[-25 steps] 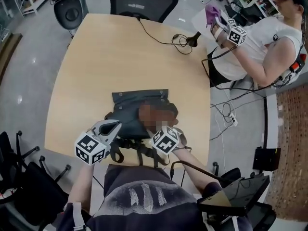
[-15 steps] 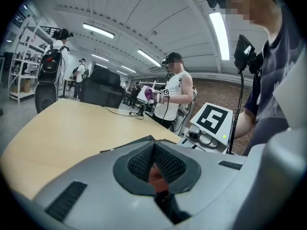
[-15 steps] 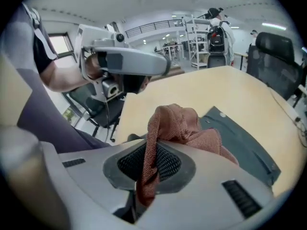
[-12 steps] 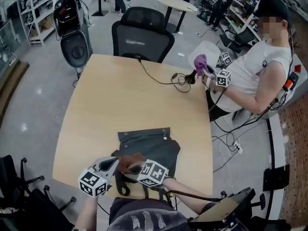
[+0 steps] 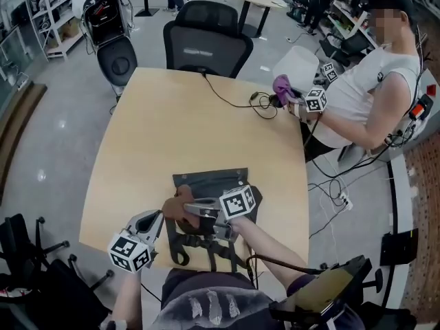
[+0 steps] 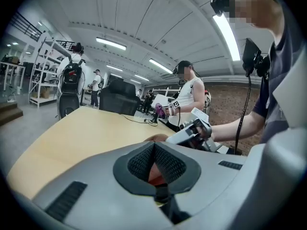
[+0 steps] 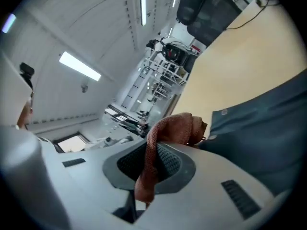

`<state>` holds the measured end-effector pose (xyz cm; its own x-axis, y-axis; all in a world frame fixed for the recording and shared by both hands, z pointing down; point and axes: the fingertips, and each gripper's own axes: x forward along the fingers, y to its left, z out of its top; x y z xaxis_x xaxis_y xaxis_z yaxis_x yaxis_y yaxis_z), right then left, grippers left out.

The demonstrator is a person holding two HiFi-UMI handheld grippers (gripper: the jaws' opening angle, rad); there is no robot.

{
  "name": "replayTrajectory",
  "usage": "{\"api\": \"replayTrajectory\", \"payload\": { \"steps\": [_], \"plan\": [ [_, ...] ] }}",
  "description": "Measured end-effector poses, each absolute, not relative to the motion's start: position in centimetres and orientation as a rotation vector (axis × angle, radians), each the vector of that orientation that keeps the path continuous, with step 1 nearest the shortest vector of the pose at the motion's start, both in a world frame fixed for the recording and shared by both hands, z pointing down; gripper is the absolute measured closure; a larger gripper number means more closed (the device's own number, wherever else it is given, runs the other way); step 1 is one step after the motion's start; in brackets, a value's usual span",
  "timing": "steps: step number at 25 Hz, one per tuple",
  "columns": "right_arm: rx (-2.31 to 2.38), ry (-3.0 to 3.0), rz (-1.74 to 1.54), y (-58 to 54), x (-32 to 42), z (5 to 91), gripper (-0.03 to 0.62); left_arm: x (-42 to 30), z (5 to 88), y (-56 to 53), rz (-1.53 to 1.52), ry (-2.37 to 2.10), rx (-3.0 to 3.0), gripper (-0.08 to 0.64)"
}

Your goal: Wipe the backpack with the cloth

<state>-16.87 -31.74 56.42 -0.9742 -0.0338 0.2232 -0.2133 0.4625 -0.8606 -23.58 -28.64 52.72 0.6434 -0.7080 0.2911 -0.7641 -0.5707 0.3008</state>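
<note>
On the wooden table (image 5: 172,129) lay one backpack (image 5: 213,184). Only your gripper views revealed the jaws: right gripper (image 7: 149,169) clamped the single cloth (image 7: 172,126); left gripper (image 6: 154,170) pinched its edge.

1. Big open-plan lab hall, this: white metal storage racks (image 6: 41,68) stand under long ceiling strip lights (image 6: 111,43).
2. Black mesh office chair (image 5: 206,50), pale wooden table (image 5: 179,129), a cabled person in a white sleeveless top (image 5: 364,95) working alongside.

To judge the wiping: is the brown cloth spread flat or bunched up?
Bunched up: the brown cloth is a rolled wad pinched in the right gripper, by the backpack.
</note>
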Motion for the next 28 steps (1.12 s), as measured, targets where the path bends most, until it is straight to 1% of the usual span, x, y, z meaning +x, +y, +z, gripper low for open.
{"api": "replayTrajectory", "payload": {
  "steps": [1,3,5,10,22,28],
  "plan": [
    [0.297,-2.480,1.438,-31.9,-16.2,58.4,0.560,-23.1,52.6,-28.3,0.196,-1.156,2.474,0.554],
    [0.444,-2.352,1.142,-32.4,-14.4,61.9,0.560,-22.3,52.3,-28.2,0.201,-1.137,2.494,0.554],
    [0.516,-2.251,0.891,-33.2,-12.7,63.7,0.560,-21.5,52.4,-28.5,0.208,-1.112,2.501,0.554],
    [0.535,-2.171,0.607,-33.8,-10.3,64.9,0.560,-20.8,53.4,-28.2,0.221,-1.079,2.488,0.554],
    [0.838,-1.942,0.450,-38.3,3.1,65.0,0.560,-17.6,53.5,-29.4,0.244,-0.985,2.529,0.554],
    [1.055,-1.984,0.495,-39.8,7.7,60.9,0.560,-14.6,52.6,-29.7,0.294,-0.935,2.598,0.554]
  ]
}}
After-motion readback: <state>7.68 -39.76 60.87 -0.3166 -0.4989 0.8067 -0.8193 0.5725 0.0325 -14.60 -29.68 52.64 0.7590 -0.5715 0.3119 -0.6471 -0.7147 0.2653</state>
